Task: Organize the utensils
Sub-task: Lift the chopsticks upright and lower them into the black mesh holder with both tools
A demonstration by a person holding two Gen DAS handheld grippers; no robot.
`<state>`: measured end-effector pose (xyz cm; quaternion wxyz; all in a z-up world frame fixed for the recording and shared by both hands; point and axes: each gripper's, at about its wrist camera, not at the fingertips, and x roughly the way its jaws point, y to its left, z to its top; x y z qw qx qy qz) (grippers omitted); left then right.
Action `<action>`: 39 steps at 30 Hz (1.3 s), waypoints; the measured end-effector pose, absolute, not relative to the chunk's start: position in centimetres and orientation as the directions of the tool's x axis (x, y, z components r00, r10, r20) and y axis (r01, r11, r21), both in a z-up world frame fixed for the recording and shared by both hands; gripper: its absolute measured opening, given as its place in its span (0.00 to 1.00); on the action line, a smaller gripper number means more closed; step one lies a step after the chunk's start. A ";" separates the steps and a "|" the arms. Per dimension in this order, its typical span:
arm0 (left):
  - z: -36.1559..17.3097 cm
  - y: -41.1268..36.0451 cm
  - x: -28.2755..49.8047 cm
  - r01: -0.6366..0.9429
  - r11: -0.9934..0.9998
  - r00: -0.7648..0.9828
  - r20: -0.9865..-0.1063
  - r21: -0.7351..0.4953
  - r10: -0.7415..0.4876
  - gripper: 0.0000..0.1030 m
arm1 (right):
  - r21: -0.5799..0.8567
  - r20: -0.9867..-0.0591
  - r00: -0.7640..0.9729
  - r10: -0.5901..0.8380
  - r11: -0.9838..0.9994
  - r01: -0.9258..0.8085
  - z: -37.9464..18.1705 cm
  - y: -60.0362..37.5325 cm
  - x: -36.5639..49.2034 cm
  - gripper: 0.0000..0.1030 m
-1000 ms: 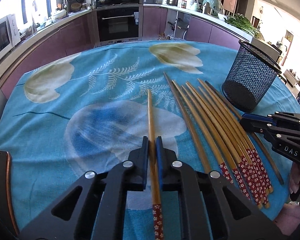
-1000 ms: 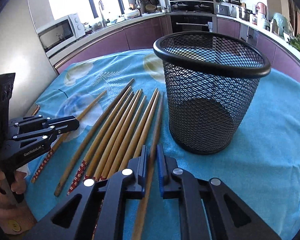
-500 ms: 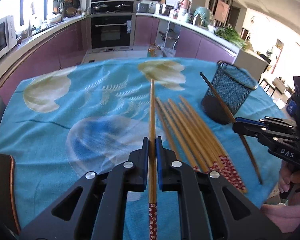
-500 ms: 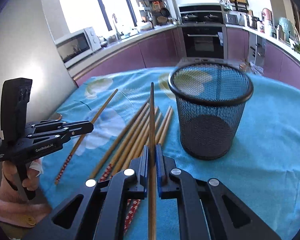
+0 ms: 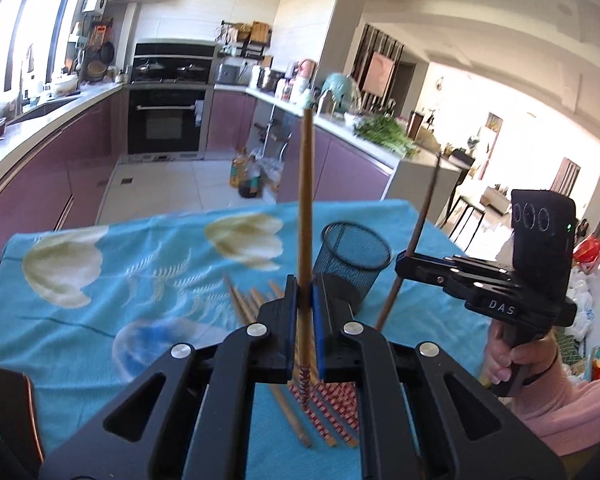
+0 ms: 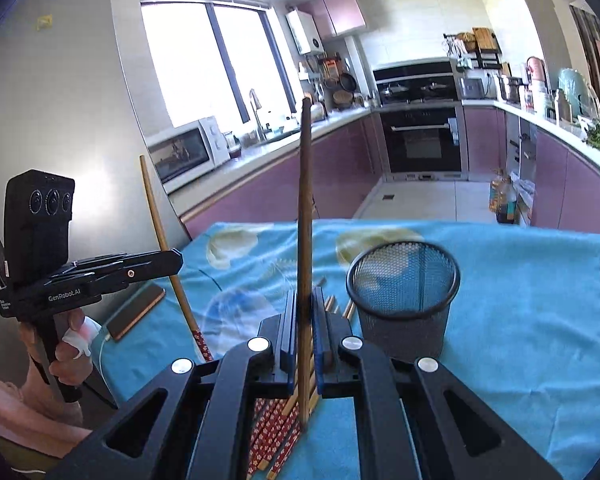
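Left tool [image 5: 305, 300] grips one light chopstick [image 5: 306, 208] upright; right tool [image 6: 305, 312] clamps a darker chopstick [image 6: 305, 208] upright, beside the mesh cup [image 6: 404, 300] on the bench [image 6: 520, 280].

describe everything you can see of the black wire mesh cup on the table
The black wire mesh cup is a round metal holder with a solid rim and see-through mesh walls, tapering slightly toward its base. It stands upright on the blue flowered tablecloth, looks empty, and sits just right of the loose bamboo chopsticks. Neither gripper touches it.
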<state>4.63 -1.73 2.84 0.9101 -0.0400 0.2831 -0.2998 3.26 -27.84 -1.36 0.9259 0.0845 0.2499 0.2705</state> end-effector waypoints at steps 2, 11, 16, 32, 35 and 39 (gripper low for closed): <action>4.0 -2.0 4.9 0.539 0.803 0.665 -0.457 -0.254 -0.591 0.08 | 0.282 -0.387 0.745 0.544 0.839 -0.466 -0.1 -28.3 3.4 0.06; 9.2 -5.9 7.3 0.603 0.758 0.682 -0.333 -0.248 -0.651 0.08 | 0.244 -0.289 0.797 0.531 0.846 -0.475 5.2 -31.0 4.8 0.06; 10.3 -8.5 9.2 0.625 0.741 0.673 -0.311 -0.246 -0.671 0.08 | 0.214 -0.254 0.836 0.486 0.872 -0.441 6.6 -32.2 5.6 0.06; 3.1 -15.1 14.1 0.603 0.776 0.615 -0.511 -0.186 -0.600 0.08 | 0.228 -0.503 0.741 0.444 0.896 -0.382 -0.1 -31.4 10.5 0.06; 1.5 -15.1 15.1 0.602 0.777 0.597 -0.542 -0.185 -0.591 0.08 | 0.240 -0.548 0.710 0.442 0.896 -0.373 -1.2 -30.9 11.4 0.06; 0.4 -15.6 16.3 0.592 0.787 0.594 -0.565 -0.176 -0.573 0.08 | 0.255 -0.559 0.702 0.440 0.898 -0.360 -1.4 -30.5 12.0 0.06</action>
